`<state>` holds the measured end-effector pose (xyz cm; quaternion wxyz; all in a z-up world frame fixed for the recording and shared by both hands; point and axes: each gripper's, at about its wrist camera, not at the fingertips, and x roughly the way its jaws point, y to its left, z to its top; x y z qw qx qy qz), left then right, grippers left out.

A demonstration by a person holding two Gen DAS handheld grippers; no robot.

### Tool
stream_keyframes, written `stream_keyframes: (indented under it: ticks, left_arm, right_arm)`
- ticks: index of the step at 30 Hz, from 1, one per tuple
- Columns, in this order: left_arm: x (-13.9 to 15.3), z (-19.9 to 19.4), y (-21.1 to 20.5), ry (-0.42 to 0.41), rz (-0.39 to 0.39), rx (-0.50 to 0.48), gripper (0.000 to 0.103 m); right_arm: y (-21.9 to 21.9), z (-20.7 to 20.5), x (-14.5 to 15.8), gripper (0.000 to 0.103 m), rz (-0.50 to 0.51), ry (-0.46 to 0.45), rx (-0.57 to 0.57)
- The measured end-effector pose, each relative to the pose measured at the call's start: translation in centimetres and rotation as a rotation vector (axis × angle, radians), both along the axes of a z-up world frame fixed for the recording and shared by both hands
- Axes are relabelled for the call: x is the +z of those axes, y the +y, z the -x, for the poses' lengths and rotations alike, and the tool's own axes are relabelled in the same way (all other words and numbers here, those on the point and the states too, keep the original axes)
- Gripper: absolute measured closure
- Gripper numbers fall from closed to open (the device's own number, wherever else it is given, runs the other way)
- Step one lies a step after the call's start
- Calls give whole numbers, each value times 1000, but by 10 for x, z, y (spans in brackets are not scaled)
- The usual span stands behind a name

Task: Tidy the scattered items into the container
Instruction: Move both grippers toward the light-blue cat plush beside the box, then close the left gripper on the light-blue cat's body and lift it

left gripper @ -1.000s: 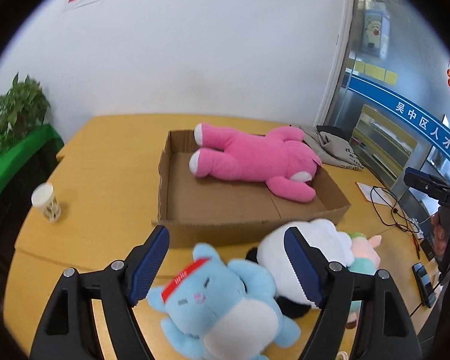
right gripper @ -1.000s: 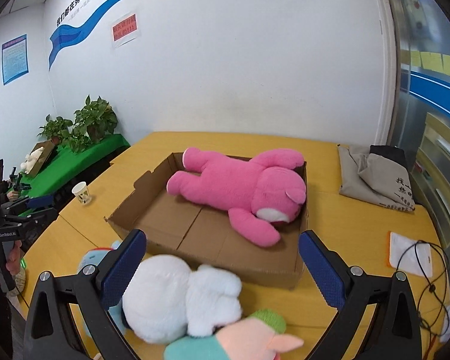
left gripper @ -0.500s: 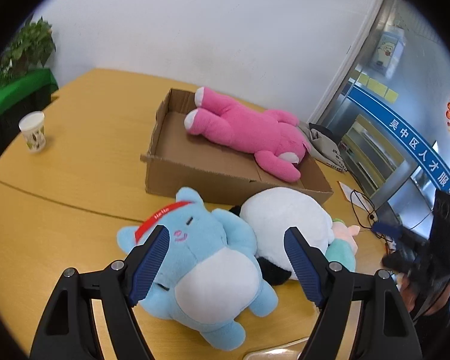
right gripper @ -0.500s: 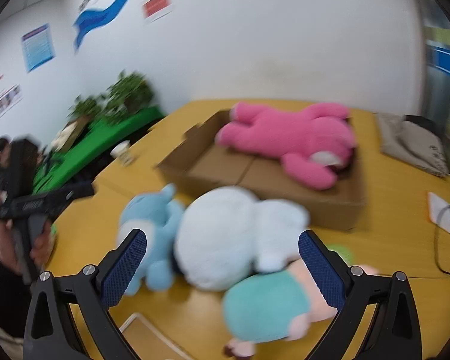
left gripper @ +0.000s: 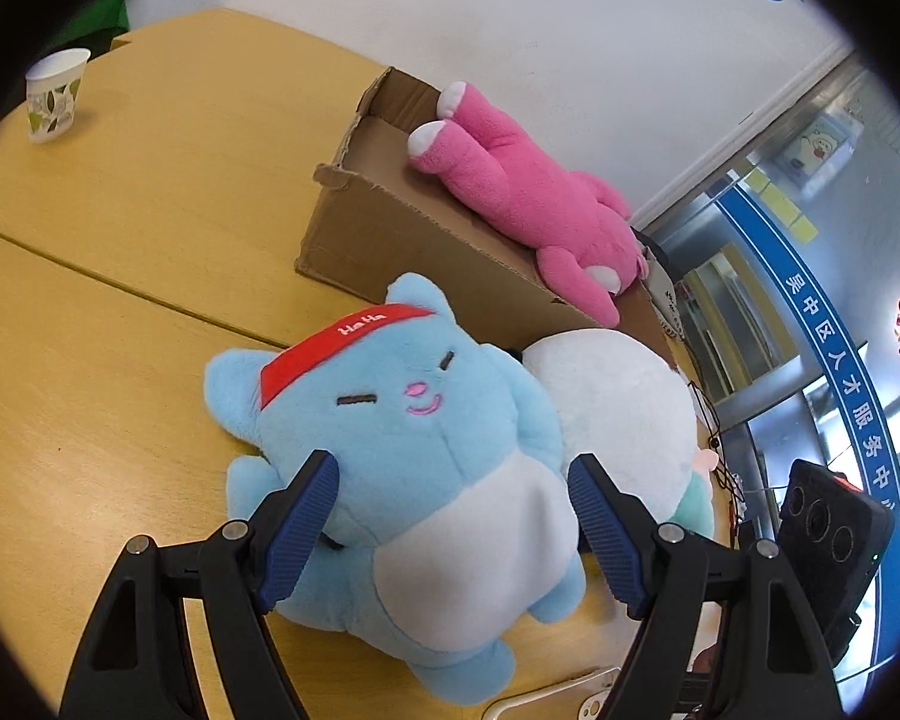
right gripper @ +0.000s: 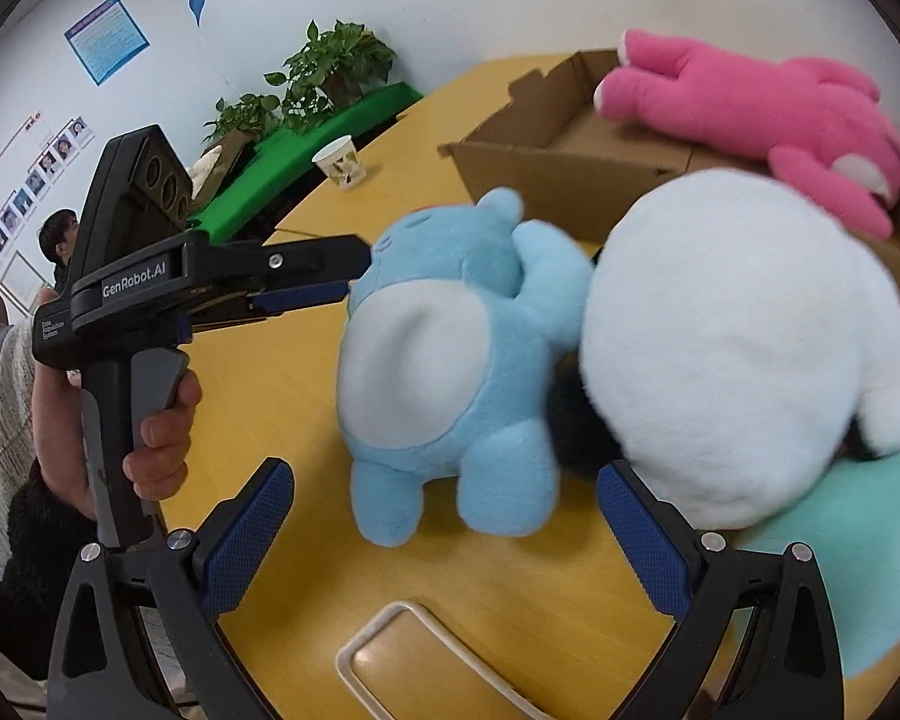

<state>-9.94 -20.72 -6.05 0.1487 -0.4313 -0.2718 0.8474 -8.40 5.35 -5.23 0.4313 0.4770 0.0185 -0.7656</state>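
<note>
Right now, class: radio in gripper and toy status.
Left gripper open, straddling blue plush. Right gripper open, empty. Pink plush boxed. White plush pressing alongside.

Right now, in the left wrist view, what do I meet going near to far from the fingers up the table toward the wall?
Blue plush between the open left gripper's fingers → cardboard box → pink plush lying in the box.

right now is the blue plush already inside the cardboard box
No, the blue plush lies on the table in front of the cardboard box, which holds only the pink plush.
</note>
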Motion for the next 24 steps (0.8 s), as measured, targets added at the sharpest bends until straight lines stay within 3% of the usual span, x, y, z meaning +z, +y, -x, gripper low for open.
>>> stream_keyframes:
  ticks: [11,14,16,20,24]
  left_arm:
    - [-21,7,-7,-33,-36,-19,24]
    - [-30,10,-7,-61,-30,-16,24]
    - [-37,12,-9,-80,-73,-15,24]
    - [-47,19,-8,-92,-128,-34,23]
    - [-52,23,-11,-101,-150,-67,28]
  right_arm:
    - [-30,10,-24,5,-67,-29,-20]
    - [-35,13,-31,16,-90,-28,-44]
    - [-37,14,-33,26,-90,-32,-48]
    - [-42,16,-48,27,-128,-59,-15]
    - [-39,25,-59,24,-78,-133,-37]
